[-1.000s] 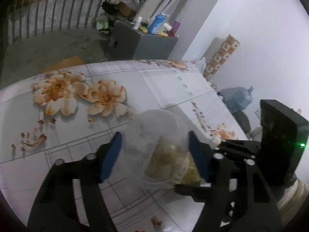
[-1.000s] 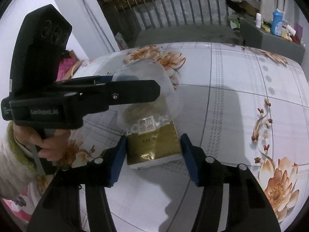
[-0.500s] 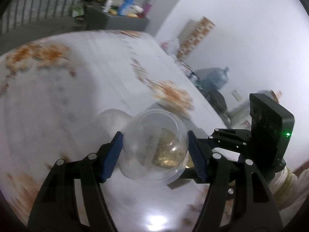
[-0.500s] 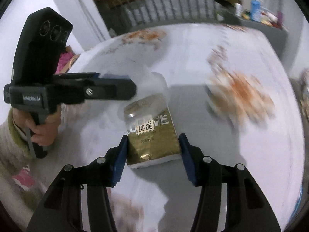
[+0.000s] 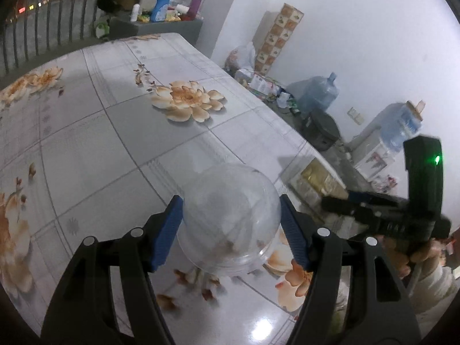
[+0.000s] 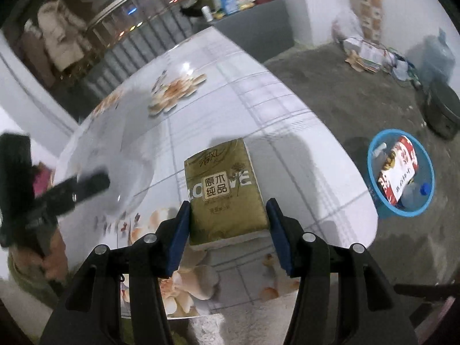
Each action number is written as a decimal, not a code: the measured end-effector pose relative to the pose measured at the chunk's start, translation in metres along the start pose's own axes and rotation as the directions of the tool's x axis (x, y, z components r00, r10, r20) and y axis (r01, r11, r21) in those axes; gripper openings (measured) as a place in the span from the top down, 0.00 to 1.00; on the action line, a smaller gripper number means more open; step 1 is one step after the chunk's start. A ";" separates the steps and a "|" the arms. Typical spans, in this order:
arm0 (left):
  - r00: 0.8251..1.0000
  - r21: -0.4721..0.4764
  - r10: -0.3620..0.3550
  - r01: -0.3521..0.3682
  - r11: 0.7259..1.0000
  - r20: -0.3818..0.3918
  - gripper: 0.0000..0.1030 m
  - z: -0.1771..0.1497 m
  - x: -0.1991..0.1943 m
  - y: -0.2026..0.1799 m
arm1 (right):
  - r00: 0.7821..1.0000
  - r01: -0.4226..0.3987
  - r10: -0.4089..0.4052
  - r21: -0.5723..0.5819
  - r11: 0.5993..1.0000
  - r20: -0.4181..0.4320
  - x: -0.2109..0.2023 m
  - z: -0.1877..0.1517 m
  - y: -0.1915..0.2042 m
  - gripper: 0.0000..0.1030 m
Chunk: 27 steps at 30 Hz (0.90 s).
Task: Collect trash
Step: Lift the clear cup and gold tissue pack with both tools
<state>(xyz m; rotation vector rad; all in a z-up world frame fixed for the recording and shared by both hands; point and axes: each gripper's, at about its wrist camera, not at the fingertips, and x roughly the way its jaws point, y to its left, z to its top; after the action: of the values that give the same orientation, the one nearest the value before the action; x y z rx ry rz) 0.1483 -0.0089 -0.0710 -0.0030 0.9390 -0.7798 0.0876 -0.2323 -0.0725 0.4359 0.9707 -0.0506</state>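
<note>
In the left wrist view, the left hand-held gripper (image 5: pixel 231 228) pinches a clear plastic dome lid (image 5: pixel 230 221), both blue pads pressed against its sides, lifted above the flower-patterned surface (image 5: pixel 100 132). Further right, near the surface's edge, the right hand-held gripper (image 5: pixel 333 201) carries a gold tissue pack (image 5: pixel 316 178), with a person's hand (image 5: pixel 414 256) on its grip. In the right wrist view, the left hand-held gripper appears blurred at the left with the clear lid, while in the middle the right one clamps the gold tissue pack (image 6: pixel 225 194) between its 2 blue pads, above the surface. To the right, on the floor (image 6: pixel 330 86), stands a blue basket (image 6: pixel 376 198) already holding trash.
</note>
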 end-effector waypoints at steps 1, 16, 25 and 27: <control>1.000 0.012 0.019 -0.019 1.000 0.005 0.38 -0.003 -0.001 -0.003 | 1.000 0.004 -0.004 -0.007 1.000 0.006 -0.001 0.000 -0.001 0.49; 0.983 0.073 0.185 -0.185 0.980 0.000 0.32 -0.002 0.020 -0.014 | 0.999 0.027 -0.025 -0.091 0.995 0.023 0.007 0.004 0.007 0.41; 0.979 0.082 0.204 -0.205 0.975 0.015 0.34 -0.001 0.022 -0.015 | 0.999 0.030 -0.027 -0.101 0.994 0.027 0.008 0.004 0.010 0.49; 0.979 0.084 0.201 -0.202 0.976 0.021 0.34 0.000 0.021 -0.016 | 0.999 0.017 -0.015 -0.086 0.996 0.028 0.007 0.004 0.008 0.50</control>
<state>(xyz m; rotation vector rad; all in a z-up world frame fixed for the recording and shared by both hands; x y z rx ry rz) 0.1460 -0.0330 -0.0810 0.1597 0.8780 -0.6306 0.0968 -0.2256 -0.0732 0.3469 0.9458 -0.0289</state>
